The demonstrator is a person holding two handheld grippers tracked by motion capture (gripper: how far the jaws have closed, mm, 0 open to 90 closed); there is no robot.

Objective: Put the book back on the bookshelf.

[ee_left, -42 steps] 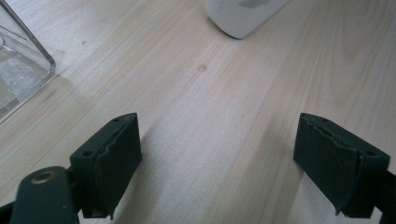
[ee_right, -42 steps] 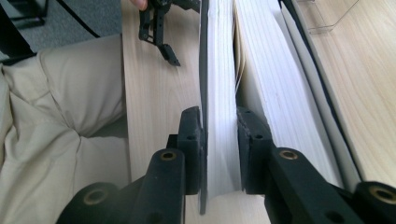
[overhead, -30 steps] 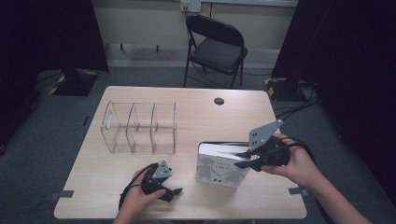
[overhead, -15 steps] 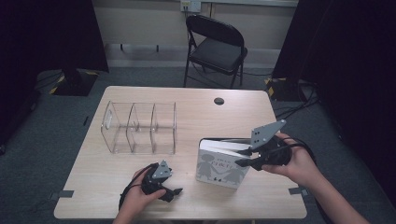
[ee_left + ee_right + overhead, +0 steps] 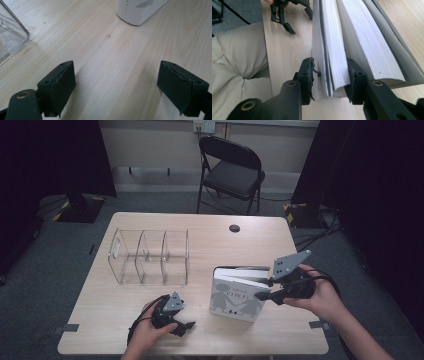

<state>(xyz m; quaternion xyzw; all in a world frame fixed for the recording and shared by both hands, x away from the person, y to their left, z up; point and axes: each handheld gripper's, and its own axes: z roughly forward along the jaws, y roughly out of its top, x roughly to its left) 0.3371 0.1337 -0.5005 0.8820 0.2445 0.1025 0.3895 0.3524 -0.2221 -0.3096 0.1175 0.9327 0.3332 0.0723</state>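
A white hardback book (image 5: pixel 235 297) with grey figures on its cover stands upright on the table's near right part. My right gripper (image 5: pixel 264 289) reaches in from the right at its upper edge. In the right gripper view the front cover and a wad of pages (image 5: pixel 337 50) sit between the pads of the right gripper (image 5: pixel 329 75) and touch them. These jaws have just been opening, and the rest of the pages fan away to the right. My left gripper (image 5: pixel 186 326) rests open on the table near the front edge, nothing between its jaws (image 5: pixel 116 85). The book's corner (image 5: pixel 137 10) lies ahead of it.
A clear acrylic divider rack (image 5: pixel 150 257) stands at the table's left middle, and its corner (image 5: pixel 10 37) shows in the left gripper view. A dark cable hole (image 5: pixel 234 228) is at the far edge. A black folding chair (image 5: pixel 232 170) stands beyond the table. A beige trouser leg (image 5: pixel 237 62) is below the table edge.
The right gripper has shifted very slightly at the book's top. The book stays upright in the same spot. The left hand and its gripper have not moved.
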